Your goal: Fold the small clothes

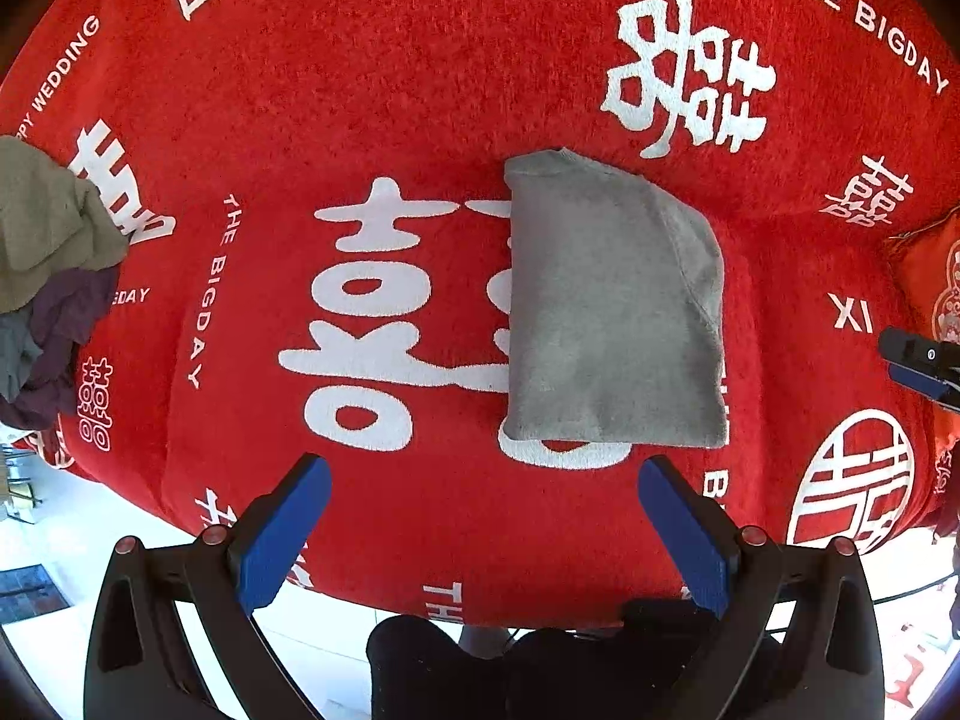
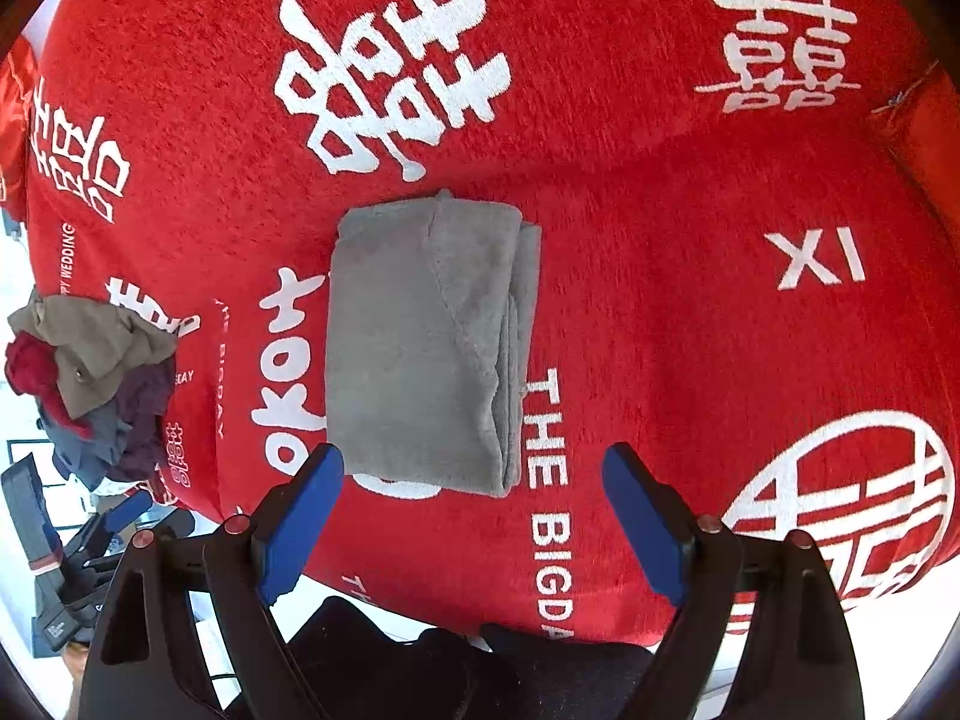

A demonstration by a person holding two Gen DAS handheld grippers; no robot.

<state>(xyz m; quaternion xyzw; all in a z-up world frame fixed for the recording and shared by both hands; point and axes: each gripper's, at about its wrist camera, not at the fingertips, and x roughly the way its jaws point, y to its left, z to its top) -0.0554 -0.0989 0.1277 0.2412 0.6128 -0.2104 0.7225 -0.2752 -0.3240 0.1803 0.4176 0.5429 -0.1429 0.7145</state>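
Grey garment (image 1: 612, 306) folded into a neat rectangle, lying flat on the red cloth (image 1: 420, 90) with white characters, left gripper (image 1: 483, 474) above the cloth's near edge, jaws wide apart, holding nothing, right gripper (image 2: 474, 462) the same, jaws apart and empty, pile of unfolded clothes (image 2: 90, 384) at the left edge, well apart from the garment

The folded grey garment (image 1: 612, 306) is soft, matt, fleecy cloth. The red cover (image 1: 420, 90) beneath it is nubbly, matt woven fabric with white lettering. Both tools, left (image 1: 483, 471) and right (image 2: 474, 459), have matt blue plastic pads (image 1: 282, 534) on black plastic arms.
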